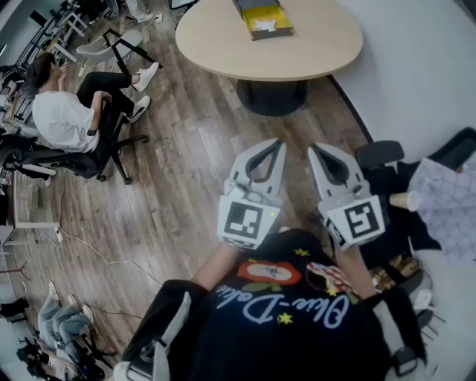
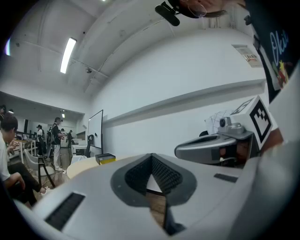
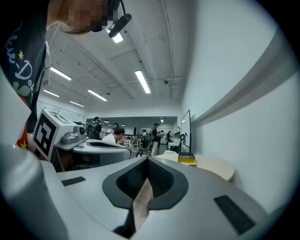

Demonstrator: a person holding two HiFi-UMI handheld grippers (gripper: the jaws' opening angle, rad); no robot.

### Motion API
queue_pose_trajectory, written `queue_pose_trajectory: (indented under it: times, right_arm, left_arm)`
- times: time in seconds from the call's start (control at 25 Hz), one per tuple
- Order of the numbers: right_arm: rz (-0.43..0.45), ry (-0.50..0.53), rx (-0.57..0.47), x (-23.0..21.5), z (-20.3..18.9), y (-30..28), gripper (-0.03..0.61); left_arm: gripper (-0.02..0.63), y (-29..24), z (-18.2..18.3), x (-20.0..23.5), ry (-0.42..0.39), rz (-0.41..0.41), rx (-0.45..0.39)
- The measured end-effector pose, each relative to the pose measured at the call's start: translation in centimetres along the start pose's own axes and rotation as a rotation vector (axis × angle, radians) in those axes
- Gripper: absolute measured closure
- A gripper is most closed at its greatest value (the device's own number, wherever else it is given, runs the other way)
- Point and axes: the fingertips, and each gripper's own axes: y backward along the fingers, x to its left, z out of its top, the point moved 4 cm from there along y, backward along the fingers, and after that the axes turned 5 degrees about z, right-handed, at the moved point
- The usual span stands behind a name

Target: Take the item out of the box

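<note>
The box (image 1: 268,22) is cut by the top edge; its contents too small to tell.

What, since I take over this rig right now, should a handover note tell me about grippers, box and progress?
Left gripper: shut, empty, held in the air over the wood floor.
Right gripper: shut, empty, beside the left one.
Box: on the round table, well ahead of both grippers, untouched.
Done: nothing that shows.
Left: go to the table, open a gripper, take the item out.
</note>
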Motion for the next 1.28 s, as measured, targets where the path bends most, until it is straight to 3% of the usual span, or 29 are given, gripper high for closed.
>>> queue_pose_trajectory:
  times: [0.12, 0.36, 0.64, 1.0, 1.28]
  right_arm:
    - [-0.012, -0.013, 0.003, -0.5, -0.2, 0.2, 0.583]
    - [-0.004, -0.058, -0.112, -1.5, 1.1, 0.9, 0.583]
    - [0.026, -0.074, -0.168, -3.2, 1.0, 1.9, 0.583]
    - [0.073, -0.132, -0.196, -5.5, -0.3, 3.6, 0.582]
    - [0.115, -0.142, -0.202, -5.9, -0.6, 2.7, 0.581]
  left_arm:
    - [0.623, -0.3, 0.2, -0.1, -0.024, 0.001, -0.019]
    - [0.623, -1.1, 0.9, -0.6, -0.041, 0.008, -0.058]
    - [0.623, -2.1, 0.8, -2.4, -0.037, 0.011, -0.062]
    - [0.623, -2.9, 0.2, -4.4, -0.069, 0.049, -0.038]
    - [0.623, -3.1, -0.1, -3.3, -0.059, 0.097, -0.021]
